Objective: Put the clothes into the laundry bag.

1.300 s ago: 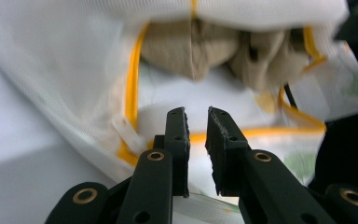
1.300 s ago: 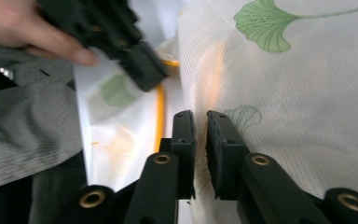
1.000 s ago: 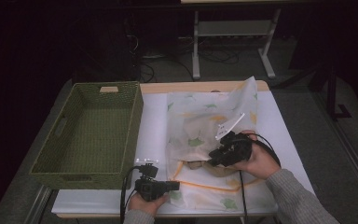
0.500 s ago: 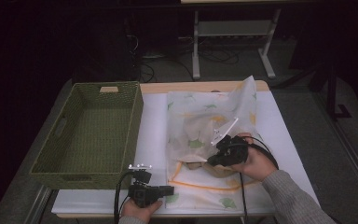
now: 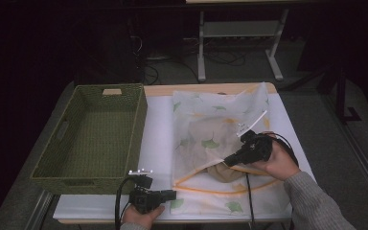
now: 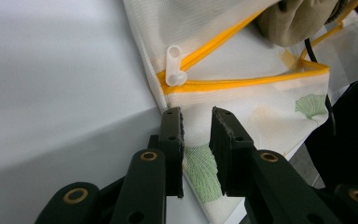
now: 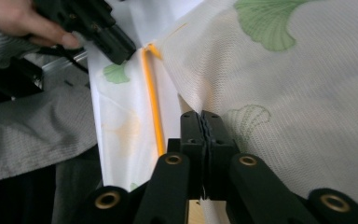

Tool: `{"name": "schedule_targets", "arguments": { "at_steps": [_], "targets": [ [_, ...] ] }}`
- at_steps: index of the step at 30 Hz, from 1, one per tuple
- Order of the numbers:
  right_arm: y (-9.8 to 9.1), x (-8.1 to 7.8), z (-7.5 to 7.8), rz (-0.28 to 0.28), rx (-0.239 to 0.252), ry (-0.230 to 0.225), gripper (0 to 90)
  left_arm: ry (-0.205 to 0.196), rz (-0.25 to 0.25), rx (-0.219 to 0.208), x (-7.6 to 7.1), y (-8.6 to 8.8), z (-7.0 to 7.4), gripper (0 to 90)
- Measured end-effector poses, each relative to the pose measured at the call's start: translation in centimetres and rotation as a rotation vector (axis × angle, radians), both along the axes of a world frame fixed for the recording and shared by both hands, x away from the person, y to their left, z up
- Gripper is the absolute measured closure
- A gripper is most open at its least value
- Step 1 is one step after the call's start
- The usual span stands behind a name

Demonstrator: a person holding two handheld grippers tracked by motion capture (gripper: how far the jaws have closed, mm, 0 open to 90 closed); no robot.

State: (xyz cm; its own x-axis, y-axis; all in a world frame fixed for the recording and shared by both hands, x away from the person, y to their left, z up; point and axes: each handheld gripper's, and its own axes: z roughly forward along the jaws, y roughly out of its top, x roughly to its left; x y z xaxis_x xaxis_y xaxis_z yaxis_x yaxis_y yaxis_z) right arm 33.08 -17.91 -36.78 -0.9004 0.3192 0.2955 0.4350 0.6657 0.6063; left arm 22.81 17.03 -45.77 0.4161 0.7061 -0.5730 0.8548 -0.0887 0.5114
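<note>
right gripper (image 5: 230,160): jaws pressed together, pinching the top layer of the mesh bag (image 5: 220,139) at the edge of its opening; jaws have just been closing, fabric is between them.
right gripper, own view: fingertips (image 7: 204,120) meet flat on the white mesh; yellow zip tape (image 7: 153,107) runs just left of the fingers, away from them toward the far corner.
left gripper (image 5: 171,194): jaws a narrow gap apart, nothing clamped; they have just been opening a little.
left gripper, own view: fingers (image 6: 175,130) sit over the near corner of the bag; a green leaf print lies between and under them; pads not pressing the cloth as far as I can see.
zip puller (image 6: 175,66): white plastic, just ahead of the left fingertips, at the point where the two yellow tapes meet.
mesh bag, place: flat on the white table cover (image 5: 158,124), between the two grippers, right of the basket (image 5: 96,134).
mesh bag, long axis: runs from the near table edge to the far edge; near short edge at the left fingers, far end well beyond both.
mesh bag, opening: on the near half, facing the right gripper; top layer lifted there.
cloth inside (image 5: 223,172): beige bundle at the mouth, just below the right fingertips; also ahead and right of the left fingers (image 6: 293,21).
basket: green, woven, well apart from both grippers' fingers, on the left gripper's side.
</note>
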Motion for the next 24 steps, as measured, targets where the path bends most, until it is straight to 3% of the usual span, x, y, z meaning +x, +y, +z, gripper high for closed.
{"name": "schedule_targets", "arguments": {
  "at_steps": [2,6,8,13,16,21,24],
  "targets": [
    [-0.5,0.1,0.1,-0.026,0.046,0.003,80.0,-0.003,0.001,0.002,0.0,0.0,0.0,73.6],
    [-0.8,0.1,0.6,-0.044,0.1,-0.013,78.9,-0.014,0.0,0.005,0.0,0.0,0.0,73.1],
    [-0.5,0.1,0.4,-0.052,0.075,-0.027,80.5,-0.021,0.001,0.004,0.0,0.0,-0.1,73.2],
    [1.0,0.1,-0.9,-0.058,-0.07,-0.064,88.1,-0.027,0.006,0.003,0.0,0.0,-0.1,72.6],
    [1.1,0.3,-1.2,-0.077,-0.104,-0.075,88.5,-0.032,0.004,0.003,0.0,-0.1,-0.1,71.5],
    [0.8,0.4,-1.4,-0.073,-0.106,-0.054,84.2,-0.04,0.001,0.006,-0.1,-0.1,-0.1,70.8],
    [0.6,0.1,-1.0,-0.053,-0.081,-0.072,78.0,-0.05,-0.005,0.012,-0.1,-0.4,0.3,67.2]
  ]
}}
